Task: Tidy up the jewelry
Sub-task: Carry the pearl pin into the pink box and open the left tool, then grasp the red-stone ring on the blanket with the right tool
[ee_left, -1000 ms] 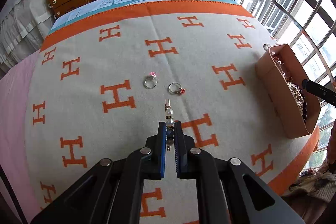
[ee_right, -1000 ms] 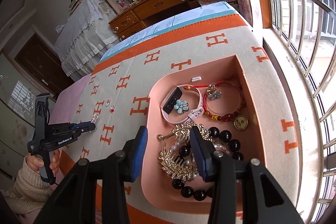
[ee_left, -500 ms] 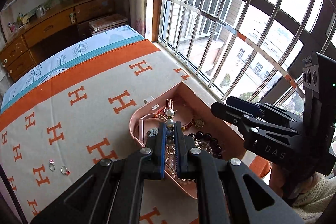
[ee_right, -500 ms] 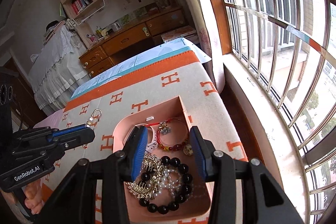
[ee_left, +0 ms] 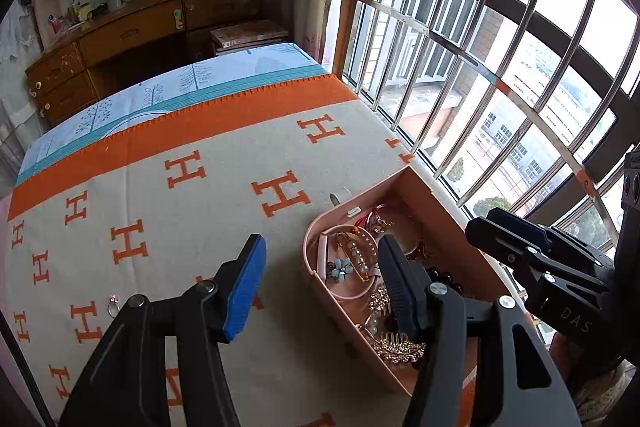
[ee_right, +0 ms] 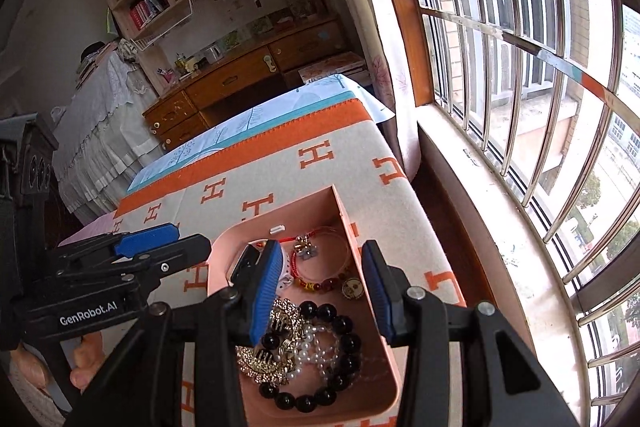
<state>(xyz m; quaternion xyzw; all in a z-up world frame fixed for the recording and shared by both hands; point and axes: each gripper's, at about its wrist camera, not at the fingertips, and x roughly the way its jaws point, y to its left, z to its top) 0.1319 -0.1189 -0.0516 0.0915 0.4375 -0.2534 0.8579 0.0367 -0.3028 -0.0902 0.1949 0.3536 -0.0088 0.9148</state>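
A pink tray (ee_left: 362, 345) full of jewelry sits on the H-patterned blanket near the window. My left gripper (ee_left: 320, 241) hovers at the tray's near-left rim. Its jaws are opening and nothing is between them. A gold pin with pearls (ee_left: 357, 255) lies in the tray beside a blue flower piece (ee_left: 340, 267). My right gripper (ee_right: 322, 247) hangs open over the tray (ee_right: 386, 345), above a red string bracelet (ee_right: 320, 263) and a black bead bracelet (ee_right: 340, 347). A ring with a pink stone (ee_left: 114, 305) lies on the blanket at the left.
The bed edge and a barred window (ee_left: 500, 67) run close along the tray's right side. A wooden desk (ee_left: 140, 31) stands beyond the bed. The blanket (ee_left: 180, 227) stretches left of the tray. A person's hand (ee_right: 80, 367) holds the left gripper's handle.
The left gripper carried the pearl pin from the blanket to the tray, then its jaws parted and the pin now lies inside. The right gripper tilted up a little over the tray.
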